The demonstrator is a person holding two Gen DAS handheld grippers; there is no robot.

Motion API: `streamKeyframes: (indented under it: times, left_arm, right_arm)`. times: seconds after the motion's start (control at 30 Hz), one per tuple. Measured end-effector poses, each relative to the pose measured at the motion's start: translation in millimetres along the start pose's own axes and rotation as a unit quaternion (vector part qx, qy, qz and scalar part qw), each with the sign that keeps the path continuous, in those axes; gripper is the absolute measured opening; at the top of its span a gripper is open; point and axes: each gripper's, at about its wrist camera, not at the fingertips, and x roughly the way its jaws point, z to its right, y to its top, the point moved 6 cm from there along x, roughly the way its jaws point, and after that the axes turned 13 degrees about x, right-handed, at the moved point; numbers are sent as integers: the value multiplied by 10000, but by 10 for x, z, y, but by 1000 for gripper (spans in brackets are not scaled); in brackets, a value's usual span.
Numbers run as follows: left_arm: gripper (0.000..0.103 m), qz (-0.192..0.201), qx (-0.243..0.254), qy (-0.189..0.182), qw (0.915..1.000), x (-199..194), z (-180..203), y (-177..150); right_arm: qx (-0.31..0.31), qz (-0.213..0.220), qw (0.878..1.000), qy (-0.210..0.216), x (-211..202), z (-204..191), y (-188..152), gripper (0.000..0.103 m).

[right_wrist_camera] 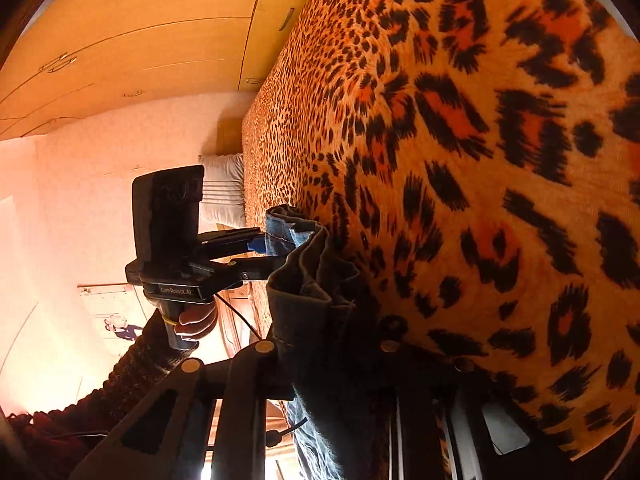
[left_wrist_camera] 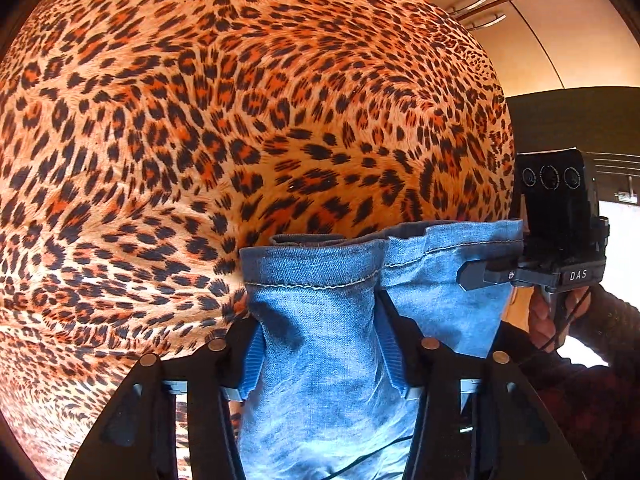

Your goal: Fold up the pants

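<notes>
- Denim, pale blue and softly faded, with a darker hem band and a line of light stitching — that is the pants [left_wrist_camera: 320, 320], held up in the air above the bed rather than lying on it.
- My left gripper [left_wrist_camera: 320, 356] is pinching one leg hem, its blue ribbed pads [left_wrist_camera: 252, 360] pressed into the cloth from both sides.
- My right gripper [left_wrist_camera: 476, 276] is clamped on the neighbouring leg hem; in the left wrist view its black fingers close on the fabric edge from the right.
- The two hems stand side by side, open ends pointing away from my left camera, and the legs' long axis runs back from there toward me.
- Beneath the jeans lies the bedspread [left_wrist_camera: 200, 120], a plush leopard print in orange and black.
- Beyond it are smooth wooden wardrobe doors [right_wrist_camera: 140, 40] with metal handles, and a white pillow [right_wrist_camera: 224, 188].
</notes>
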Motion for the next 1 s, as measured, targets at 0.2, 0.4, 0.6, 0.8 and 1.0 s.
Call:
streamKeyframes:
  times: [0.2,0.4,0.6,0.8,1.0]
  left_arm:
    - [14,390,-125,27,9992,-1,117,-110]
    - [14,941,-425,71,9946,-360,281,-444]
    - [14,1473,-641,360,9864,-821,497,-890]
    - [16,1851,-1035,533,9758,-1256,760,-1751]
    - [19,1675,-1933,708,9641,-1153,957,-2700]
  right_arm:
    - [-108,54,9999,-108,-45,-43,-6,10]
    - [-1084,-208,9937,-197,-154,-517,-194,10]
    - [-2395,-726,9673,-410,-123,-1090,-688,10]
    - [-3300,-1522,9293,-654,178,-1363,-1465,11]
    - [-3857,-2424,8828,-1143,628,-1164,-2231,14]
